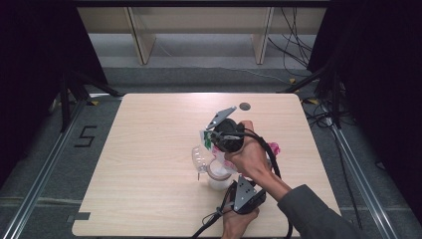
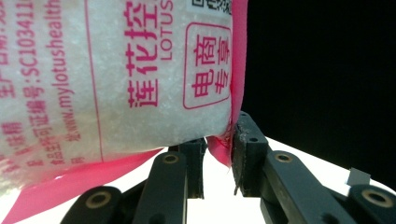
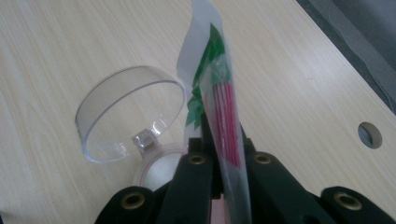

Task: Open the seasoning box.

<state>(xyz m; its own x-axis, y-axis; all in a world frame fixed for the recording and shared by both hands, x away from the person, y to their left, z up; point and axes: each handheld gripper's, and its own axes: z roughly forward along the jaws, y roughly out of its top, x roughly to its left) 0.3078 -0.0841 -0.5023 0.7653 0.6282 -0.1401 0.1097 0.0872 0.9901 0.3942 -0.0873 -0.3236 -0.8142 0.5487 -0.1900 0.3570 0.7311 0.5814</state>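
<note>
- On the wooden table (image 1: pixel 149 149), a little right of centre, stands a clear container (image 1: pixel 217 175) with its hinged clear lid (image 3: pixel 128 114) flipped open toward 9 o'clock.
- In the right gripper view the container's round mouth (image 3: pixel 159 168) shows a white, grainy filling; how full it is cannot be told.
- A bag (image 2: pixel 116 74) with pink edges and pink print is held up above the container; through its clear film it is packed with fine white grains.
- The left gripper (image 2: pixel 218 156), at 6 o'clock of the container in the high view (image 1: pixel 244 196), has its 2 jaws nearly closed on the bag's pink bottom corner, which sits pinched between them.
- The right gripper (image 3: pixel 223 140), at 12 o'clock of the container in the high view (image 1: pixel 226 134), has its 2 jaws pressed tight on the bag's flat top seal (image 3: pixel 219 93), a thin strip of clear film with green and red print that stands up between them.
- The bag therefore hangs between the 2 grippers, directly over the open container, with its green-printed end (image 1: pixel 206 138) toward 11 o'clock.
- The person's right hand (image 1: pixel 249 157) wraps the right gripper's body; the left hand (image 1: pixel 239 221) grasps the left one at the table's near edge.
- A dark round hole (image 1: pixel 244 106) sits in the tabletop at 12 o'clock, well apart from the container.
</note>
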